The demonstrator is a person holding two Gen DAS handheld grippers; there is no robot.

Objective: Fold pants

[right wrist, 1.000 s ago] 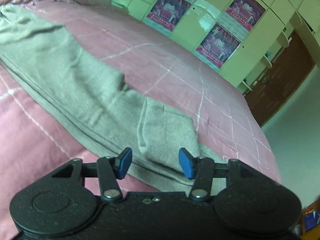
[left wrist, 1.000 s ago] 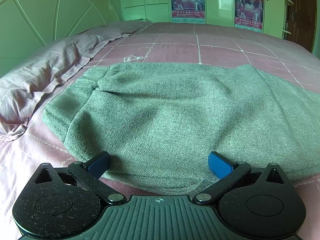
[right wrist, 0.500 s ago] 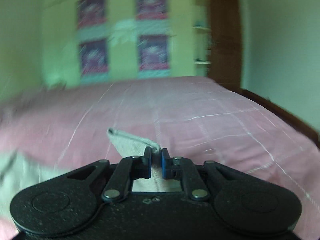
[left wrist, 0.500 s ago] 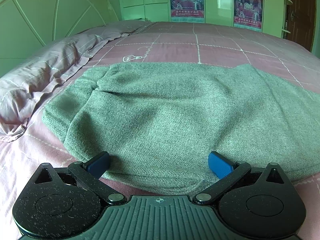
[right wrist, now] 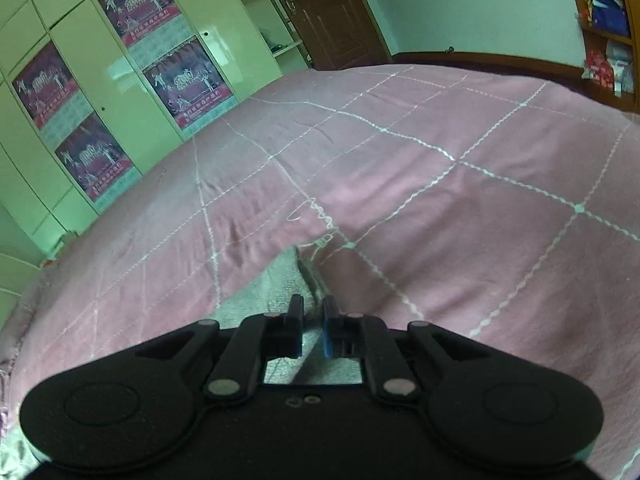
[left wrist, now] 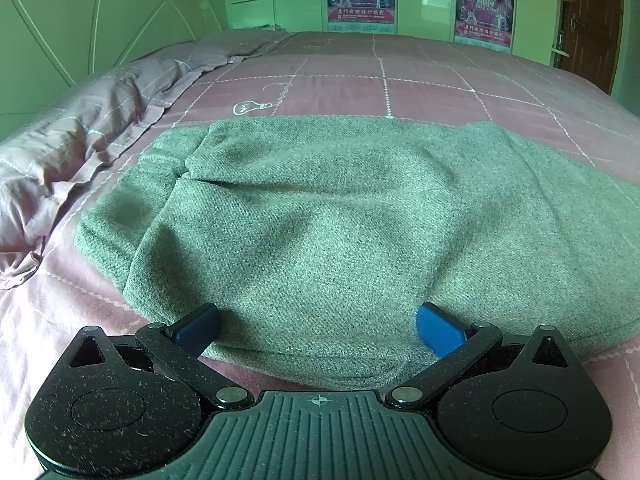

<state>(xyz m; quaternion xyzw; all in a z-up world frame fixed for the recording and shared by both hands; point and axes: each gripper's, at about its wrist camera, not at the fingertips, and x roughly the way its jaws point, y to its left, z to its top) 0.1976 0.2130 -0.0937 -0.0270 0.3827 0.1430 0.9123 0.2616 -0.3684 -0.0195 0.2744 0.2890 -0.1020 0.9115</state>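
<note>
Grey-green pants (left wrist: pixel 340 224) lie spread on the pink bed, filling the middle of the left wrist view. My left gripper (left wrist: pixel 318 326) is open, its blue pads low over the near edge of the pants, one at each side. In the right wrist view my right gripper (right wrist: pixel 313 312) is shut on an end of the pants (right wrist: pixel 280 276), with a strip of the grey cloth sticking out past the pads and lifted above the bedspread.
The pink checked bedspread (right wrist: pixel 460 184) stretches far and right. A crumpled pink pillow (left wrist: pixel 60 156) lies at the left by the green headboard (left wrist: pixel 80 40). A wardrobe with posters (right wrist: pixel 120 92), a brown door (right wrist: pixel 328 12) and a shelf (right wrist: pixel 608 28) stand beyond the bed.
My right gripper closed on the end of the pants and has lifted and swung with it, now looking across the bed. The left gripper has stayed still and open.
</note>
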